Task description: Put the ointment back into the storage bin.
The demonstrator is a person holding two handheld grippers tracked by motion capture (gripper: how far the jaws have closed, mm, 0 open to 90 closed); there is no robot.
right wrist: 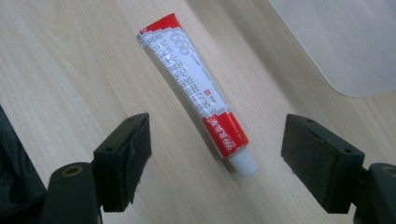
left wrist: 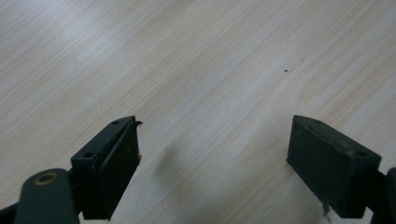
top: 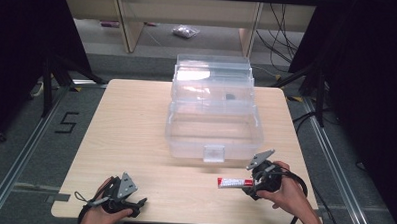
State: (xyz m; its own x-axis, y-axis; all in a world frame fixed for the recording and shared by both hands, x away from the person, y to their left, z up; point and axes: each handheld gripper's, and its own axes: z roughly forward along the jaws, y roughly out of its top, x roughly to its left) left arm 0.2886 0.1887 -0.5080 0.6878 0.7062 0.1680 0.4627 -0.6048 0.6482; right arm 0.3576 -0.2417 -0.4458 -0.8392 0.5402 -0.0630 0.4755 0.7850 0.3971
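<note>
Am bringing right tongs (right wrist: 215, 154) around red-and-white tube (right wrist: 196, 88) lying flat on table (top: 135, 140), cap end between apart jaws, not yet pinched. Risk: am gripping round cap, tube pivoting or slipping out. Left tongs (left wrist: 212, 154) resting apart, empty. Clear storage box (top: 213, 137) sitting open behind.

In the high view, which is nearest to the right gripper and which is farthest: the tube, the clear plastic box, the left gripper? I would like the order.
From the right gripper:
1. Tube, lying on the table just left of its jaws.
2. Clear plastic box, open at the table's middle, behind the gripper.
3. Left gripper, across the near edge, far left.
</note>
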